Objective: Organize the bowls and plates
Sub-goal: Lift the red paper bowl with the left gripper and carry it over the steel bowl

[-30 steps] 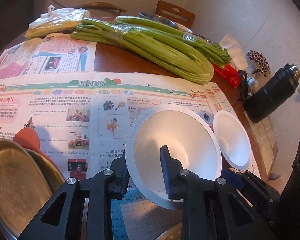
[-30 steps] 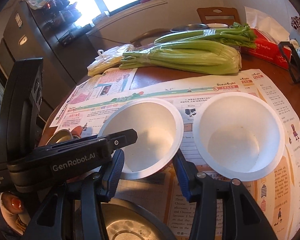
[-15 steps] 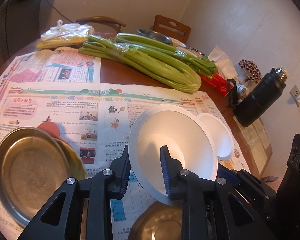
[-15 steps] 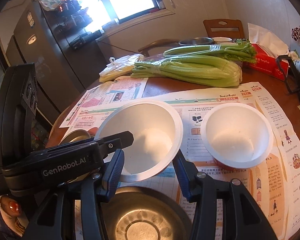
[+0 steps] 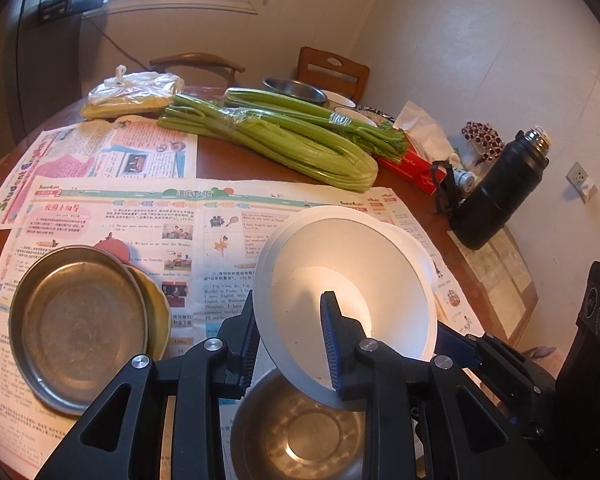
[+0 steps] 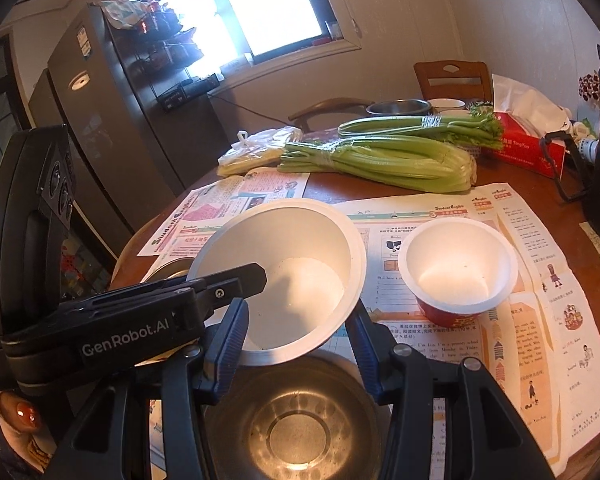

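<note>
1. Holding tight, the left gripper (image 5: 290,344) pinches the rim of a big white bowl (image 5: 348,280). One finger is inside the bowl and one is outside.
2. That big white bowl is up in the air and tipped. It hangs just above a shiny metal bowl (image 5: 296,436) that sits on the newspaper (image 5: 140,208).
3. The right gripper (image 6: 296,344) has its two blue fingers on both sides of the same big white bowl (image 6: 284,280), nearly shut around its lower part. I cannot tell if they squeeze it.
4. A small white bowl with a red outside (image 6: 458,272) stands on the newspaper, near the big one but apart from it.
5. A flat metal plate (image 5: 80,324) lies on the paper at the left, on top of a yellow dish (image 5: 158,312).
6. Long green celery (image 5: 284,140) lies farther back on the brown table (image 5: 236,160).
7. A black flask (image 5: 500,192) stands at the far right edge.
</note>
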A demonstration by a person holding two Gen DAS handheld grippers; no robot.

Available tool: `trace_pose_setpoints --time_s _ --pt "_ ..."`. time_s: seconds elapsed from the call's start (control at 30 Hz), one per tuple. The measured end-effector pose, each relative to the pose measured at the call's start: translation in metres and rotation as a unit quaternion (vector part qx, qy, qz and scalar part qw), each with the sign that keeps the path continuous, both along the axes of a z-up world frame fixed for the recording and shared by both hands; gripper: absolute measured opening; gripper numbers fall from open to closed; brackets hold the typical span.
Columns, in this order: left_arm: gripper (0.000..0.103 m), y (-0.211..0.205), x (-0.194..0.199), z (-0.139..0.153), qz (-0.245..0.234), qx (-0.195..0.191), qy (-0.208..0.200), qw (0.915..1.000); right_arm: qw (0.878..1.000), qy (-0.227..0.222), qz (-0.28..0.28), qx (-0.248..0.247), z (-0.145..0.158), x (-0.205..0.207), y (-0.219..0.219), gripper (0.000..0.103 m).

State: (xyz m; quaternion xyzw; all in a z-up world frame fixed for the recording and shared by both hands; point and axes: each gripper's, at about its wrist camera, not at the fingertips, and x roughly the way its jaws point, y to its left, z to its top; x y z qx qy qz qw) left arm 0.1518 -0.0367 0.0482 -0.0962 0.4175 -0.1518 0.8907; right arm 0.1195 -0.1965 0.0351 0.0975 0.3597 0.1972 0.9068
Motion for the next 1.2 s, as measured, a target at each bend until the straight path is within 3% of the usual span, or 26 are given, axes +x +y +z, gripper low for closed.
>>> trace_pose_setpoints --time_s 0.77,1.2 --pt "0.029 -0.013 -0.055 0.003 -0.007 0.013 0.0 0.9999 1.0 -0.015 0.012 -0.007 0.005 -0.056 -0.012 0.051" --pt "0.029 -0.012 -0.064 -0.019 -0.002 0.018 0.03 0.9994 0.999 0.002 0.027 -0.033 -0.01 -0.066 -0.006 0.051"
